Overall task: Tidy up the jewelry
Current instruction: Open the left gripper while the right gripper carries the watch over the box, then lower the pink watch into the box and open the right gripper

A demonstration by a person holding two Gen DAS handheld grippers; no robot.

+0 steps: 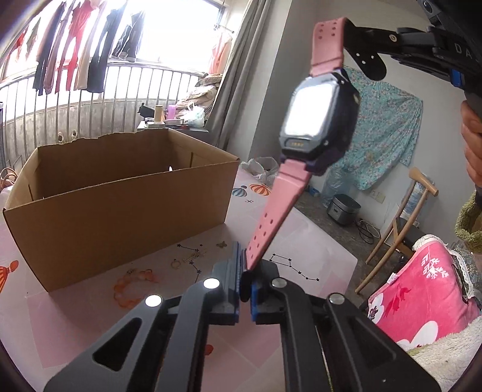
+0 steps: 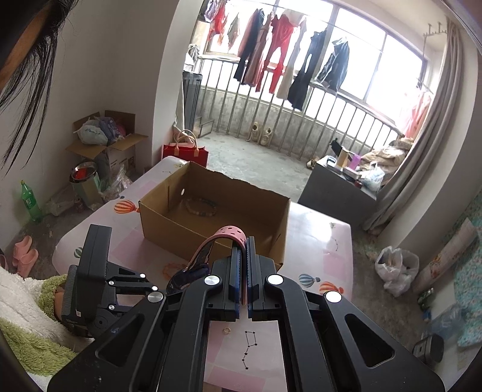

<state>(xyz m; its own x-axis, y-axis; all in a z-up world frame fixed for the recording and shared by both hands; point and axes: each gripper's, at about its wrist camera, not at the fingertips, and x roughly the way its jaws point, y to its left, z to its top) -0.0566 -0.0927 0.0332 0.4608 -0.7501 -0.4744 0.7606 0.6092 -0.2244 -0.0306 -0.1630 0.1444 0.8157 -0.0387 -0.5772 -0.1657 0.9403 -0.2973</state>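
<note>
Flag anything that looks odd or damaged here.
The cardboard box has a ragged, torn top edge along its far wall. Oddly, the pink watch hangs stretched in the air, the left gripper and right gripper each pinching one strap end.

Your left gripper was clamped shut, pointing toward twelve o'clock; your right gripper was clamped too, up at one o'clock.

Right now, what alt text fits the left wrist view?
A pink watch hangs stretched between two grippers: the left gripper clamps its lower strap end, the right gripper its upper. Behind stands an open cardboard box on a table, beside loose jewelry.
</note>
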